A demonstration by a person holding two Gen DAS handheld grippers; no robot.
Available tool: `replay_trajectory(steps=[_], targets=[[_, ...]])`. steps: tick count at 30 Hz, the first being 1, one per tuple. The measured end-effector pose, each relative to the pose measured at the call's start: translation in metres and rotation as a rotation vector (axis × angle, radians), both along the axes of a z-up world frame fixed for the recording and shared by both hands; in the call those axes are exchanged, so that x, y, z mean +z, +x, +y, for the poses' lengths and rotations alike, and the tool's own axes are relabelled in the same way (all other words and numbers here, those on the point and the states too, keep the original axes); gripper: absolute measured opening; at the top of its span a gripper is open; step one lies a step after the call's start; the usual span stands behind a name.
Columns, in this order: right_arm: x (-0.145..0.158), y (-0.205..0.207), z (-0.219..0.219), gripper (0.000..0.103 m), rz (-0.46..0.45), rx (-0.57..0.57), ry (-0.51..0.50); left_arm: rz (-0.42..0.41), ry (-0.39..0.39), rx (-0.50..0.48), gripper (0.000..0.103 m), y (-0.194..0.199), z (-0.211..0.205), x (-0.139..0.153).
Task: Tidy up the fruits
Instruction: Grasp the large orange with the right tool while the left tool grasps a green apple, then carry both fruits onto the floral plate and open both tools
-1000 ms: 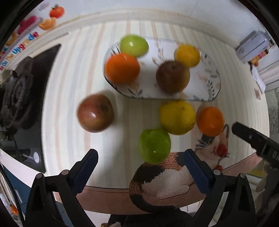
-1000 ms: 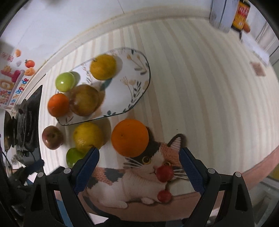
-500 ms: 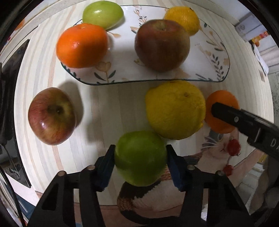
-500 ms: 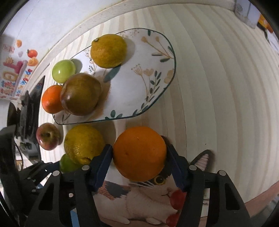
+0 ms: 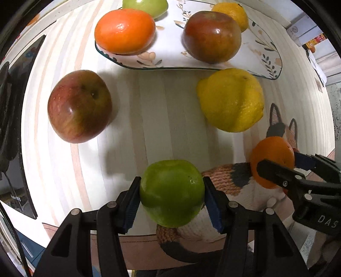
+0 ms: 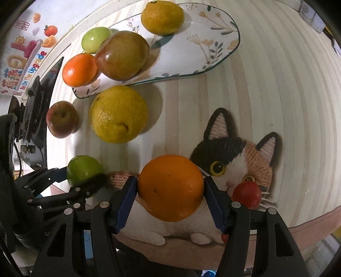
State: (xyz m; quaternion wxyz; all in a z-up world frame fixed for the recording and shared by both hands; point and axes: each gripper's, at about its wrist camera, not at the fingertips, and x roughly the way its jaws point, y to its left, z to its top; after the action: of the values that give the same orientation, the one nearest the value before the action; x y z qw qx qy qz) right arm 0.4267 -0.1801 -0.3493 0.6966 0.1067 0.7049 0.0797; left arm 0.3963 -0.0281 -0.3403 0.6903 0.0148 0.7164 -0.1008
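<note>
My left gripper is shut on a green apple just above the striped table mat. My right gripper is shut on an orange over the cat picture; the left wrist view shows that orange at its right. A floral plate at the back holds a green apple, an orange, a dark red apple and a small yellow citrus. A red apple and a big yellow citrus lie on the mat in front of the plate.
A black stove borders the mat on the left. The cat picture and the mat's pink border mark the near edge. Small boxes stand at the far right. Bare mat lies right of the plate.
Both grippers came down close to the mat and went from open to shut, the left on the green apple, the right on the orange.
</note>
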Motion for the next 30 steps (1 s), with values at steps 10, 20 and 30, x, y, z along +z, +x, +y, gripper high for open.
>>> replay_trajectory(steps=[10, 20, 30], targets=[[0.011, -0.010, 0.006, 0.065, -0.022, -0.019, -0.016, -0.025, -0.017, 0.013, 0.053, 0.017, 0.006, 0.013], [0.081, 0.042, -0.032, 0.065, -0.186, -0.151, 0.063, -0.205, -0.149, -0.008, 0.053, 0.093, -0.010, 0.121], [0.043, 0.131, -0.049, 0.065, -0.149, -0.143, -0.021, -0.175, -0.011, -0.107, 0.053, 0.208, -0.051, 0.087]])
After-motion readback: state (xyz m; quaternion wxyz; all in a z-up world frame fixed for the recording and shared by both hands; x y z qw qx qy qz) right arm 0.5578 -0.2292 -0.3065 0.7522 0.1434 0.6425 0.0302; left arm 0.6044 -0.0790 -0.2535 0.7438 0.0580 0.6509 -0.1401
